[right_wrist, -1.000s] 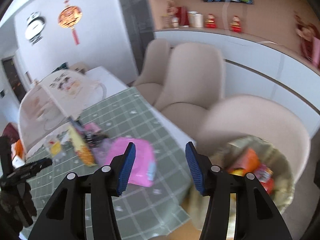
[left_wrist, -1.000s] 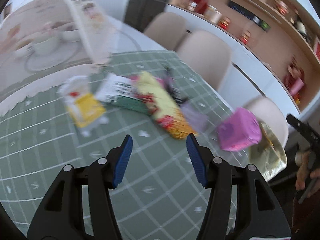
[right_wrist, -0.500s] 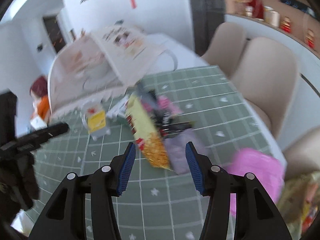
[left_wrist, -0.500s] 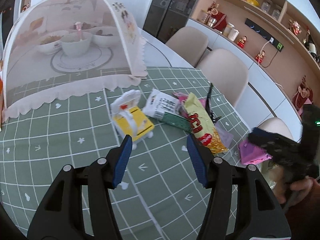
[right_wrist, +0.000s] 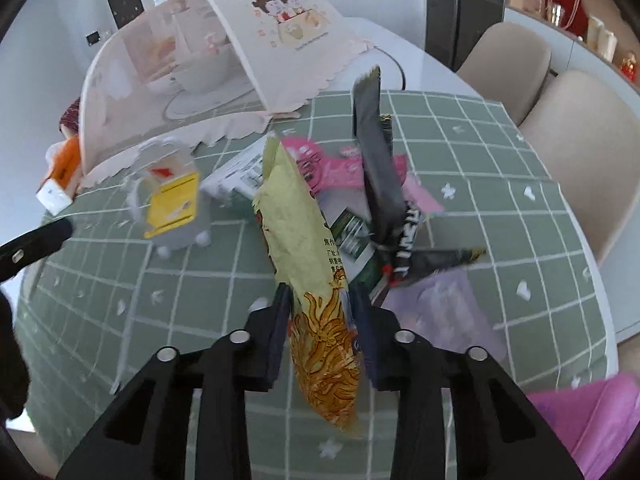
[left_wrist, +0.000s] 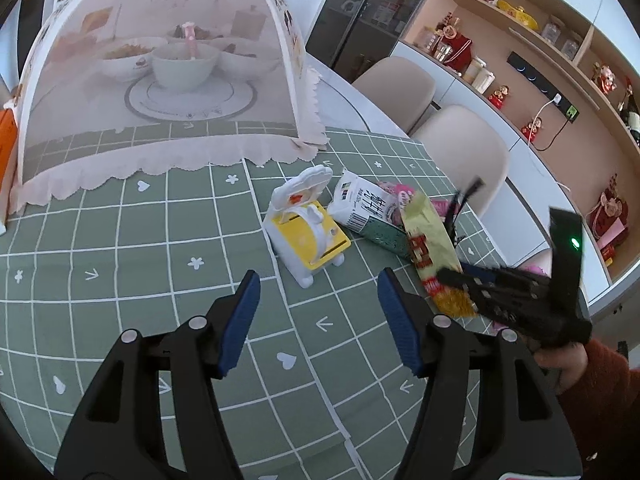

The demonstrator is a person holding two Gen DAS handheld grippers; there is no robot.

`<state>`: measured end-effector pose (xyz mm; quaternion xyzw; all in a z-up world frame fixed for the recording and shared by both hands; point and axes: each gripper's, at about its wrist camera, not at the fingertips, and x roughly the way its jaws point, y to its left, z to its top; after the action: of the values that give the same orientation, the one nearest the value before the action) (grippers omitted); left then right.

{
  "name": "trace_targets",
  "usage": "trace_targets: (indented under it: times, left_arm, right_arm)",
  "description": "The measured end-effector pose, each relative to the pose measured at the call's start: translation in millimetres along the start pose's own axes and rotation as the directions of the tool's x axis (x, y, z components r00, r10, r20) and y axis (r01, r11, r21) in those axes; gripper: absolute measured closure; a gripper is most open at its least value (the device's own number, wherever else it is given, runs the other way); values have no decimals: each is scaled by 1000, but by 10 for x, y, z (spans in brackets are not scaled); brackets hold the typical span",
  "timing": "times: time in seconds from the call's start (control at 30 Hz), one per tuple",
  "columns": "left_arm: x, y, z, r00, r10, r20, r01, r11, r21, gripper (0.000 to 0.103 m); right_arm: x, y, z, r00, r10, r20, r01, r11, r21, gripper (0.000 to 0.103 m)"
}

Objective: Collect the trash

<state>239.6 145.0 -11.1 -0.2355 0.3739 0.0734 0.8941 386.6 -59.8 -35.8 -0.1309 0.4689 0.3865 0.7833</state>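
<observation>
A pile of trash lies on the green checked tablecloth (left_wrist: 120, 264): a yellow snack bag (right_wrist: 296, 216), a crumpled milk carton (left_wrist: 360, 208), a black wrapper (right_wrist: 380, 184), pink wrappers (right_wrist: 328, 164) and a lilac packet (right_wrist: 448, 308). My right gripper (right_wrist: 320, 300) has its jaws closing on the lower end of the yellow snack bag (left_wrist: 428, 236), pads against both sides. In the left wrist view the right gripper (left_wrist: 460, 280) reaches in from the right. My left gripper (left_wrist: 318, 320) hovers before the pile, jaws opening, nothing between them.
A white box with a yellow front (left_wrist: 310, 236) stands left of the pile. A mesh food cover (left_wrist: 160, 80) over bowls fills the far table. Beige chairs (left_wrist: 460, 144) line the right edge. A pink bag (right_wrist: 592, 420) shows at the lower right.
My right gripper swung from the bin beside the chair to the pile, dropped, and its jaws narrowed onto the yellow bag. My left gripper drifted along the table, staying open.
</observation>
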Motion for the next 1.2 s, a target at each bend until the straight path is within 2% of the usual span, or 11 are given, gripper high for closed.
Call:
trace_targets:
  times: [0.2,0.4,0.47,0.57,0.6,0.67,0.87,0.97,1.0,1.1,1.2]
  left_arm:
    - [121,-108,-33,999,-33,-30,34,999,21,45]
    - [363,-402,56,994,-87,-66,94,990,108,45]
    - [445,-572,163,991,-115,-64,125,976,181,45]
    - [615,-865,376,987,-147,-58,158,933,324,45]
    - [736,-958,453,988,-140,-69,156,917,368,45]
    - [940,-1055,543,993,-93,-73,115,907,404,45]
    - [1492,-1168,661,993,12,-118,34,926,377,45]
    - [1542,-1173,644,992,24,-120,20,936,352,50]
    - [1552,-1169,634,992,26,-125,19,940,341,60]
    - [1476,-1169,570,993,32,-111,8,940,340,79]
    - [1332,-1151,519,993,11,-118,29,944,327,84]
  right_arm:
    - [-402,-70,-394,999,51,-11,-50,995,80,76]
    - [-653,-222,-795,1000,-6,-26,10,989,147,76]
    - [-698,-268,-871,1000,-13,-23,16,985,171,76]
    - [-764,-270,-971,1000,-29,-12,31,984,175,76]
    - [-776,-265,-998,999,-32,-10,33,984,176,76]
    - [-782,-261,-1040,999,-35,-5,35,982,184,76]
    - [-835,-235,-1137,1000,-26,9,24,978,207,76]
    - [-827,-257,-1171,1000,-26,3,25,975,219,76]
    - [-821,-271,-1179,1000,-23,0,22,974,227,76]
    - [-793,-289,-1190,1000,-17,-8,18,970,243,75]
    - [-772,-280,-1192,1000,-16,-13,19,970,242,75]
